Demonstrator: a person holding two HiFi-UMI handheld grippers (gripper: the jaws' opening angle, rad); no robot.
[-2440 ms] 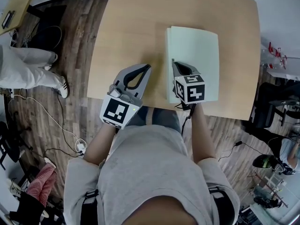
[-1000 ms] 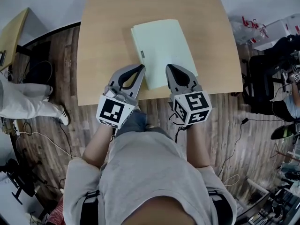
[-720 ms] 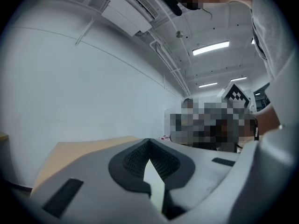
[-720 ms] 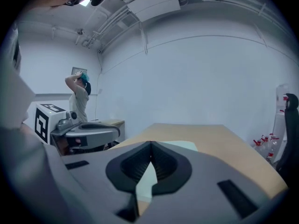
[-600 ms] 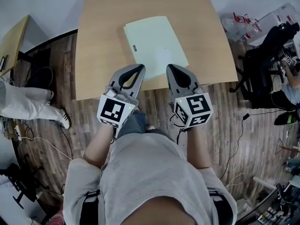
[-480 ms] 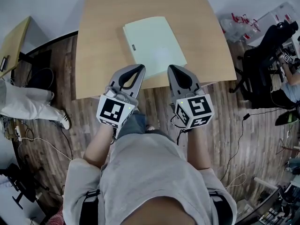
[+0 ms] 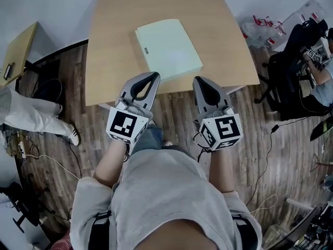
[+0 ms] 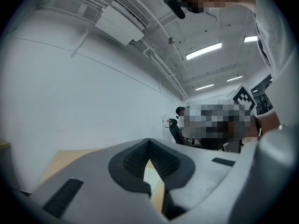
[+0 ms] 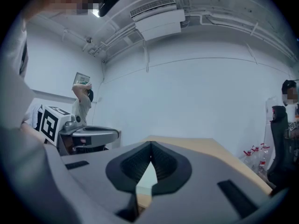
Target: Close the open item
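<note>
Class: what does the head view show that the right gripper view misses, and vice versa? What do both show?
Head view only: the wooden floor, the right hand-held gripper's marker cube. Right gripper view only: the ceiling air unit and pipes. Both: the table, the pale green folder on it, that gripper's shut jaws.

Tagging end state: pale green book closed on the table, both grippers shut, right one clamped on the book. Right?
No: the right gripper is shut on nothing, apart from the pale green book, as the head view shows. The rest holds.
</note>
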